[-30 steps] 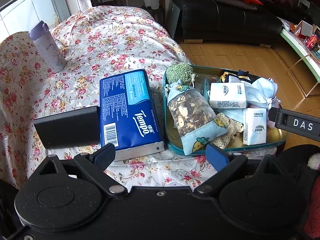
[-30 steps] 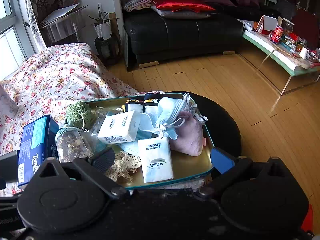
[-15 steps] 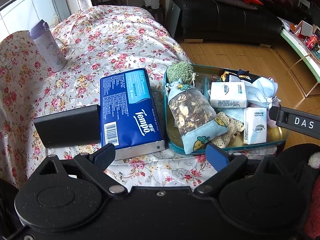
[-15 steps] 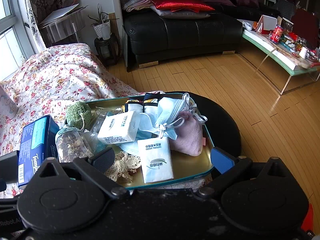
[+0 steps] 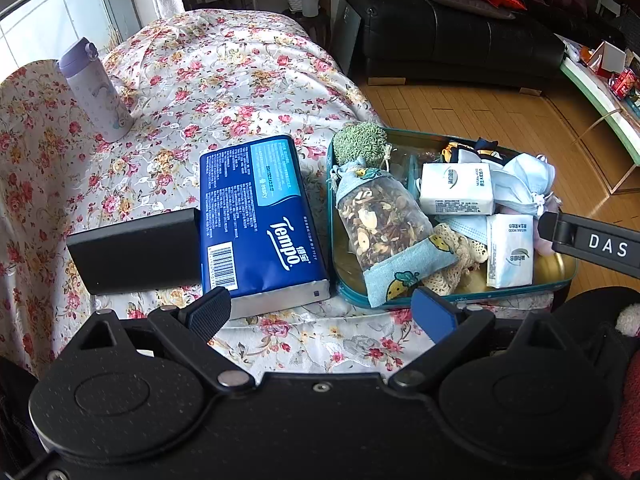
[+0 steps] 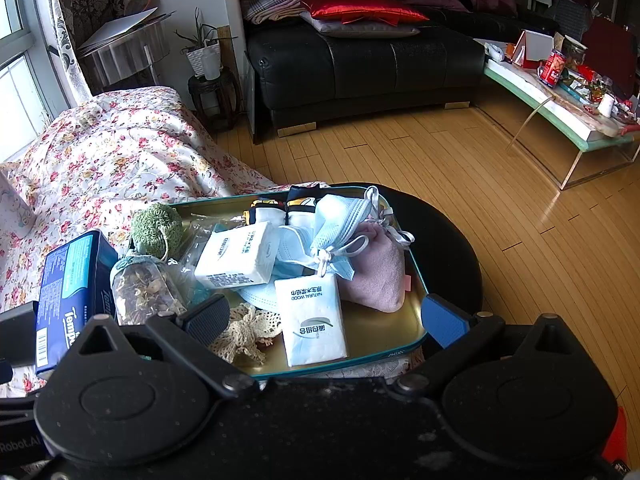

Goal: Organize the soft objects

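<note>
A teal-rimmed gold tray (image 5: 452, 300) (image 6: 376, 364) sits at the edge of the floral cloth, filled with soft items. Inside lie a mesh sachet of dried petals (image 5: 384, 228) (image 6: 140, 288), a green knitted ball (image 5: 360, 144) (image 6: 156, 228), two white tissue packs (image 5: 456, 188) (image 6: 312, 320), blue face masks (image 5: 524, 184) (image 6: 336, 220), a pink pouch (image 6: 380, 276) and cream lace (image 6: 244, 332). A blue Tempo tissue pack (image 5: 256, 220) (image 6: 68, 296) lies left of the tray. My left gripper (image 5: 320, 312) stands open near the pack's front end. My right gripper (image 6: 324, 316) stands open over the tray's near edge, empty.
A black box (image 5: 136, 252) lies left of the Tempo pack. A lilac bottle (image 5: 96, 88) stands far left on the floral cloth (image 5: 224, 76). Beyond are a black sofa (image 6: 360, 64), wooden floor (image 6: 500, 200), a cluttered low table (image 6: 560, 96) and a black round stool (image 6: 448, 248) under the tray.
</note>
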Action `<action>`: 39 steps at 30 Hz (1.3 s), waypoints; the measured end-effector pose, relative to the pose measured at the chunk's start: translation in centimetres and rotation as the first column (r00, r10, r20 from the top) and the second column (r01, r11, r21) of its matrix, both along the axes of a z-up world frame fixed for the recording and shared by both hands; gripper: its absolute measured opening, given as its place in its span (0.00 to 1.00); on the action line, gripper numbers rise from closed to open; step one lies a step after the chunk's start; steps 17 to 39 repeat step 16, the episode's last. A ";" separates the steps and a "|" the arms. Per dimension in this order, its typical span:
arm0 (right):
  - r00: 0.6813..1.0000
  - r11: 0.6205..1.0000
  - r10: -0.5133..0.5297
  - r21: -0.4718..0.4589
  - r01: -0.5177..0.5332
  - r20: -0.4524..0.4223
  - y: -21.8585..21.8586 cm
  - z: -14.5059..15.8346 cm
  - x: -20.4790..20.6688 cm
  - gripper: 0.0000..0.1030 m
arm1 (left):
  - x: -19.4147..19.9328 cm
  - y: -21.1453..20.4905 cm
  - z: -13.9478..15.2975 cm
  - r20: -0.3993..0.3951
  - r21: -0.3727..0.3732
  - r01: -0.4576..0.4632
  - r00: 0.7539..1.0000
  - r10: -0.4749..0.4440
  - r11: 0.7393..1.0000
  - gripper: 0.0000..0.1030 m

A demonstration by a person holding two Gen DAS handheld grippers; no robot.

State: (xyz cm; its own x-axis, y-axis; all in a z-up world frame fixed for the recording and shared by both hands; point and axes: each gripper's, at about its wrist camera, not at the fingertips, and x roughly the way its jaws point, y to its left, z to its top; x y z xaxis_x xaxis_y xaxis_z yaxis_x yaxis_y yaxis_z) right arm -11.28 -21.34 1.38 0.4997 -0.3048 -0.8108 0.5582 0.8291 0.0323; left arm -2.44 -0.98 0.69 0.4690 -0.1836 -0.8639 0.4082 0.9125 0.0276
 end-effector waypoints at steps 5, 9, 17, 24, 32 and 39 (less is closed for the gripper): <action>1.000 1.000 -0.001 0.001 0.001 0.000 0.0 0.0 0.0 1.00 | 0.0 0.0 0.0 -0.001 0.001 0.000 1.000 0.000 1.000 0.91; 1.000 1.000 -0.001 0.002 0.001 0.000 0.0 0.0 0.0 1.00 | 0.0 0.0 0.0 0.002 0.003 0.001 1.000 -0.001 1.000 0.91; 1.000 1.000 -0.002 0.002 0.002 0.000 0.0 0.0 0.0 1.00 | -0.2 -0.2 0.1 0.010 0.009 0.003 1.000 -0.003 1.000 0.91; 1.000 1.000 -0.002 0.002 0.002 0.000 0.0 0.0 0.0 1.00 | -0.2 -0.2 0.1 0.010 0.009 0.003 1.000 -0.003 1.000 0.91; 1.000 1.000 -0.002 0.002 0.002 0.000 0.0 0.0 0.0 1.00 | -0.2 -0.2 0.1 0.010 0.009 0.003 1.000 -0.003 1.000 0.91; 1.000 1.000 -0.002 0.002 0.002 0.000 0.0 0.0 0.0 1.00 | -0.2 -0.2 0.1 0.010 0.009 0.003 1.000 -0.003 1.000 0.91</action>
